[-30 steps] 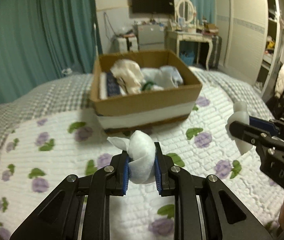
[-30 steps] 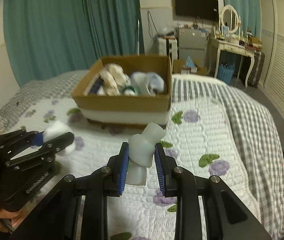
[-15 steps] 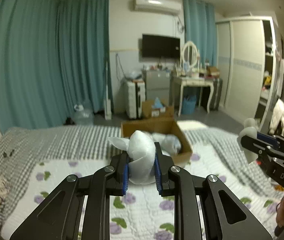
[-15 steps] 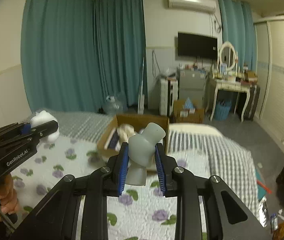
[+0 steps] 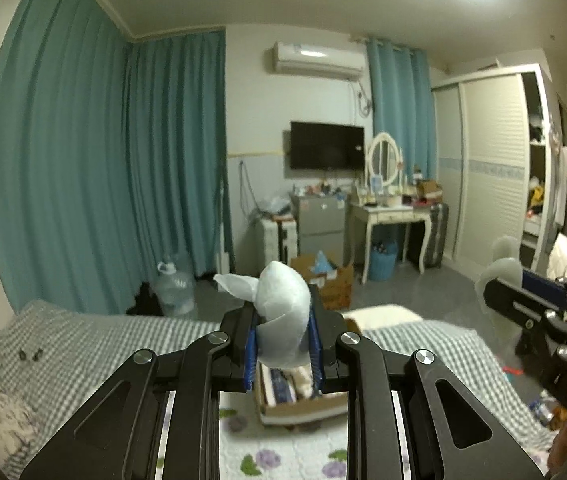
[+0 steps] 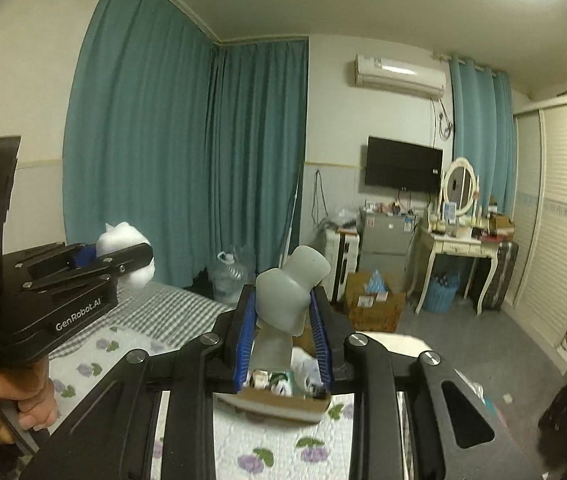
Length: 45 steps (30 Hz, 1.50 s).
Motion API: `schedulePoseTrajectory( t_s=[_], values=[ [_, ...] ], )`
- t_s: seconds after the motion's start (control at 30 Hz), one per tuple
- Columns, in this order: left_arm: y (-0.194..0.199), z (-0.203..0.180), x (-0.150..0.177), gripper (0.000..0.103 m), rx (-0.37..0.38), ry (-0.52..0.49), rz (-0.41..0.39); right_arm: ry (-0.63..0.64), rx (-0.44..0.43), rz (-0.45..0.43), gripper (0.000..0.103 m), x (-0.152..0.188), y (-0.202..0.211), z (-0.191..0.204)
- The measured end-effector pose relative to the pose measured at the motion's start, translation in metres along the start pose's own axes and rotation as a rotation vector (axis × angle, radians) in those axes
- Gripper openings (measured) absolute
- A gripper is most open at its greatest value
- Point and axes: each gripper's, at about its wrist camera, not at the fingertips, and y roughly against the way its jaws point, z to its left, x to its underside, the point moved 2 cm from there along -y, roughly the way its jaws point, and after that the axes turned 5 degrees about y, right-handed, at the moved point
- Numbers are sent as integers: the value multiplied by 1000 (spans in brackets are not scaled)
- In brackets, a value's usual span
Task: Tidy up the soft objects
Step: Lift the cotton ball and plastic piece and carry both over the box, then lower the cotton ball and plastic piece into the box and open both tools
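My left gripper [image 5: 282,332] is shut on a white rolled cloth bundle [image 5: 283,304], held high above the bed. Below its fingers lies the open cardboard box [image 5: 303,408] with several soft items inside, mostly hidden. My right gripper [image 6: 281,312] is shut on a pale grey rolled soft piece [image 6: 283,296], also above the cardboard box [image 6: 283,402]. Each wrist view shows the other tool: the right gripper [image 5: 499,286] at the right edge, the left gripper [image 6: 139,256] at the left with its white bundle [image 6: 123,236], held by a hand [image 6: 15,400].
The box sits on a white quilt with purple flowers [image 5: 283,456] over a grey checked blanket [image 5: 123,340]. Beyond the bed are teal curtains [image 5: 83,180], a water jug [image 5: 175,288], a floor box [image 5: 331,280], a dressing table [image 5: 387,216] and a wardrobe [image 5: 491,160].
Both grippers have risen and tilted up, each still gripping its bundle. The box has dropped from mid-view to the bottom, behind the fingers, and the room now fills the views.
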Motion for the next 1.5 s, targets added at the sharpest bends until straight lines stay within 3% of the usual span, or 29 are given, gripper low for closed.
schedulePoseTrajectory(
  t_s=[0.27,0.57,1.1,1.37,1.5],
  values=[
    [-42,2,-11,20,28,22,-13,-1,22,-18,27,-8,-41,-7],
    [-113,6,18,20,17,36,62,10,35,21,27,16,-109,-22],
    [-254,2,120,20,2,11,338,12,-28,291,27,128,-276,-28],
    [-293,2,166,20,12,17,485,17,-59,432,27,182,-329,-31],
    [-295,-3,172,21,-1,-23,480,26,-68,481,28,202,-345,-28]
  ],
)
